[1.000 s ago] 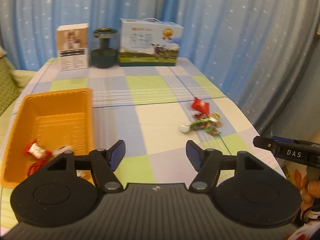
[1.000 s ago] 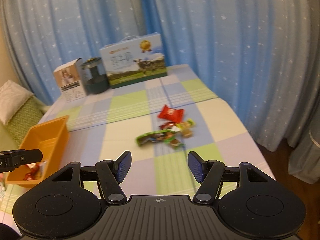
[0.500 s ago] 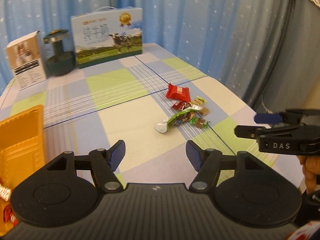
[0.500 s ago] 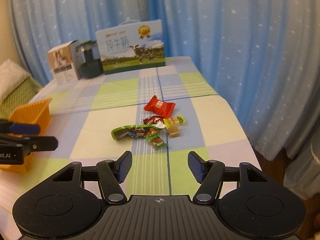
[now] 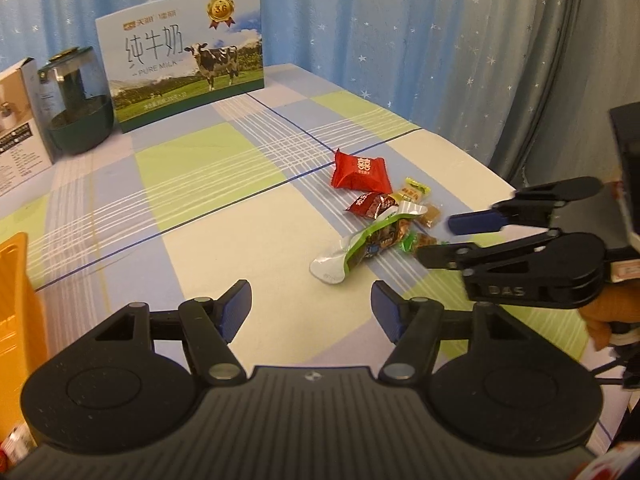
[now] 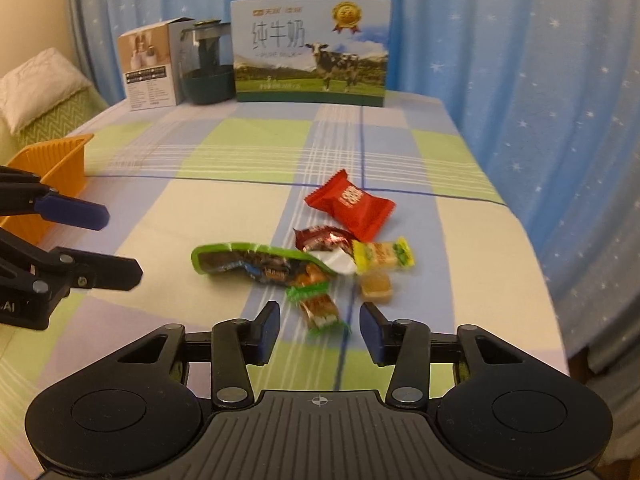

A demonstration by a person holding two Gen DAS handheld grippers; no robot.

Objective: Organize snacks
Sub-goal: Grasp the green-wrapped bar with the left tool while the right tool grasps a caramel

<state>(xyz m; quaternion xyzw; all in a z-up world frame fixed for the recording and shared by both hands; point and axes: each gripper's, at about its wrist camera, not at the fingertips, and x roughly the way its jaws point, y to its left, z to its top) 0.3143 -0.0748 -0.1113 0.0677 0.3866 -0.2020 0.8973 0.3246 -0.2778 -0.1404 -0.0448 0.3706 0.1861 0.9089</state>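
Observation:
A pile of snacks lies on the checked tablecloth: a red packet, a long green wrapper, a yellow candy, a small green-ended candy and others. My right gripper is open and empty, with the small candy just ahead between its fingers. It also shows in the left wrist view beside the pile. My left gripper is open and empty, short of the pile; it also shows in the right wrist view. The orange basket stands at the left.
A pure-milk carton box, a dark glass jar and a small white box stand at the table's far edge. Blue starred curtains hang behind and to the right. A green cushion lies left.
Both grippers have moved closer to the snack pile. The left view has swung right, away from the basket. Both stay open.

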